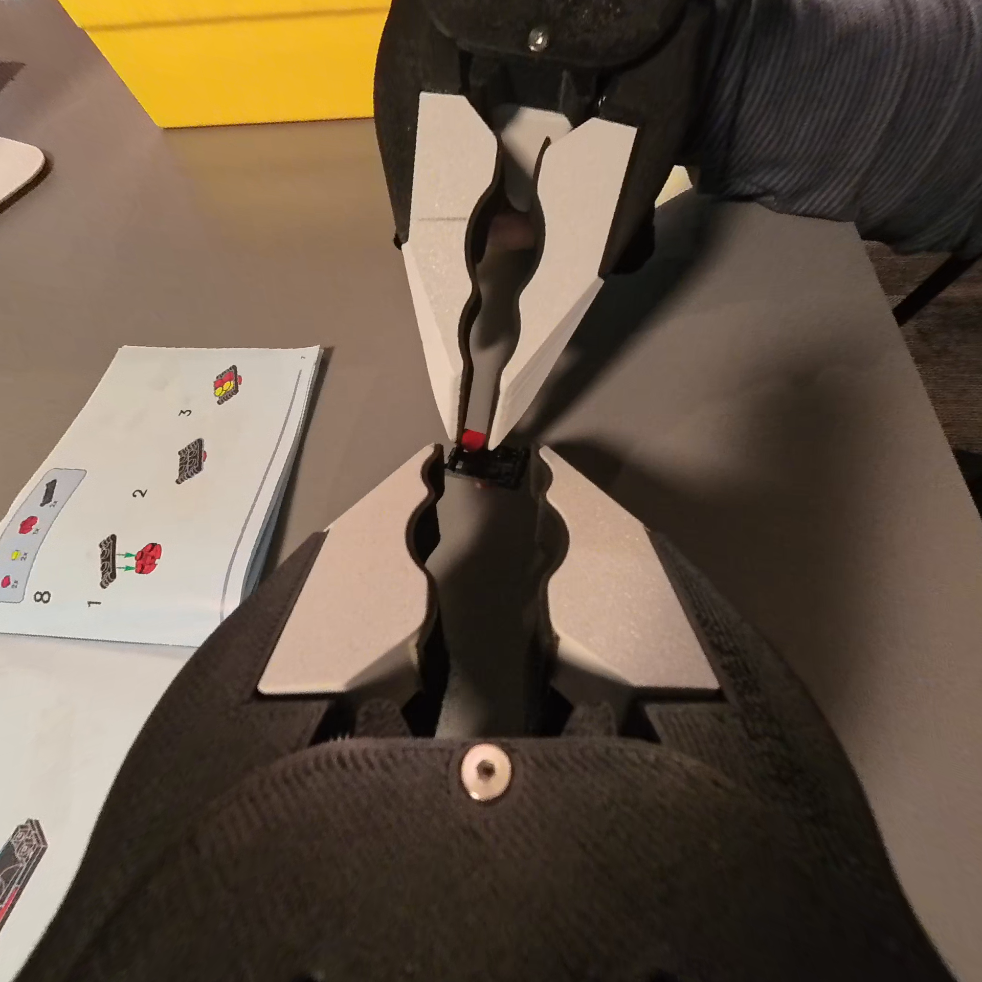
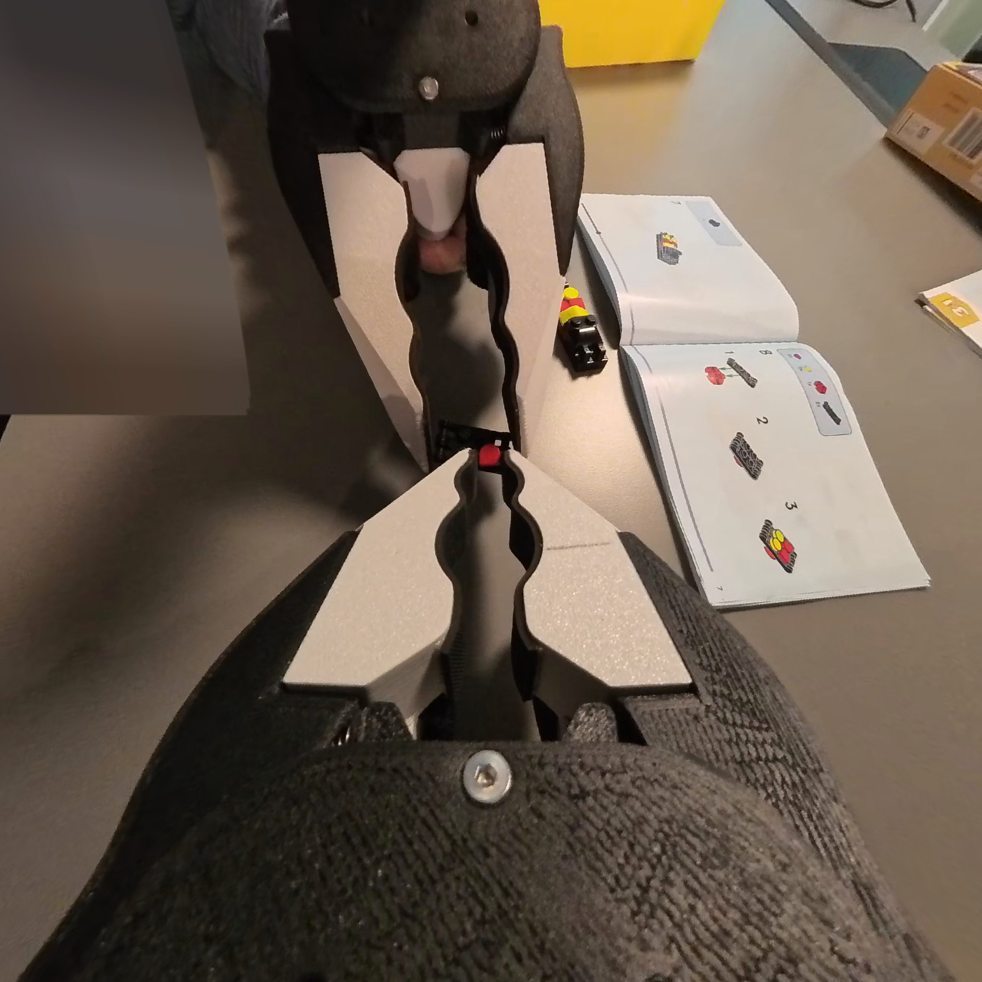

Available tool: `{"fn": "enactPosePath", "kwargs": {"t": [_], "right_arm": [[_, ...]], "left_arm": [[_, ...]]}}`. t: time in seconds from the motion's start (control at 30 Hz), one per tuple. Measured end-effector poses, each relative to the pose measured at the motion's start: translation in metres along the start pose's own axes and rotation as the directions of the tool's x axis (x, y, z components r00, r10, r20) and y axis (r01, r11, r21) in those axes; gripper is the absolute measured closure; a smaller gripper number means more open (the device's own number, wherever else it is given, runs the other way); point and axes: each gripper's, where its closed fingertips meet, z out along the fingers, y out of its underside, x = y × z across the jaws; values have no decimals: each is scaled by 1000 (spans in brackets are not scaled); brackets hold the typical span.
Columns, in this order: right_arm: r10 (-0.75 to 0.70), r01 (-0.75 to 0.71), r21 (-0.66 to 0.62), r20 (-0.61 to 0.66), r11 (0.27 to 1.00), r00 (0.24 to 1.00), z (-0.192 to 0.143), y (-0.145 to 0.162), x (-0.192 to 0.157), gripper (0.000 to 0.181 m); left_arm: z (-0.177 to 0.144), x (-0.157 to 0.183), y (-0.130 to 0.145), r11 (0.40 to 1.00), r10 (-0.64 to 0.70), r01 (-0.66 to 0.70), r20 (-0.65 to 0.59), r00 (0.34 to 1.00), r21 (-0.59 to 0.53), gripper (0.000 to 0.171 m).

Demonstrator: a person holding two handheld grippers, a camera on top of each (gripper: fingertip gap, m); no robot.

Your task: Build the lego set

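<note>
Left claw (image 1: 486,462) grips the black plate (image 1: 489,466) at its two ends; right claw (image 2: 488,458) pinches a small red piece (image 2: 489,456) against that plate, left of the open booklet (image 2: 770,451); both above the table (image 2: 691,133).

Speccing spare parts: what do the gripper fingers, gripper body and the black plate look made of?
Fingers: matte grey, faintly grainy, likely printed plastic; dark wavy inner liners, perhaps rubber.
Gripper body: black, ridged layer lines, so probably 3D-printed plastic.
Black plate: glossy moulded plastic with studs, like the red piece.
</note>
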Motion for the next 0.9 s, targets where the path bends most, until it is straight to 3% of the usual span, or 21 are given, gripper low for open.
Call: {"fn": "enactPosePath", "kwargs": {"t": [0.27, 0.3, 0.53, 0.63, 0.73, 0.9], "right_arm": [[-10, 10, 13, -10, 1000, 1000, -1, -2, 1, 175], [-11, 11, 17, -11, 1000, 1000, -2, -3, 1, 174], [-29, 31, 48, -47, 998, 998, -8, -10, 5, 171], [-22, 25, 53, -47, 998, 999, -8, -10, 6, 171], [-16, 17, 35, -41, 999, 999, -6, -5, 6, 170], [-11, 11, 14, -42, 1000, 999, -3, 0, 8, 170]], "left_arm": [[-1, 0, -3, 1000, 6, -6, 2, 1000, 21, 142], [-2, -2, -3, 1000, 12, -13, 14, 1000, 26, 162], [-6, -7, -8, 998, 29, -32, 38, 999, 63, 163], [-10, -11, -8, 998, 40, -42, 32, 999, 40, 143], [-15, -17, 3, 998, 8, -8, 11, 1000, -67, 121], [-16, -31, 30, 969, -61, 65, 25, 998, -236, 120]]}}
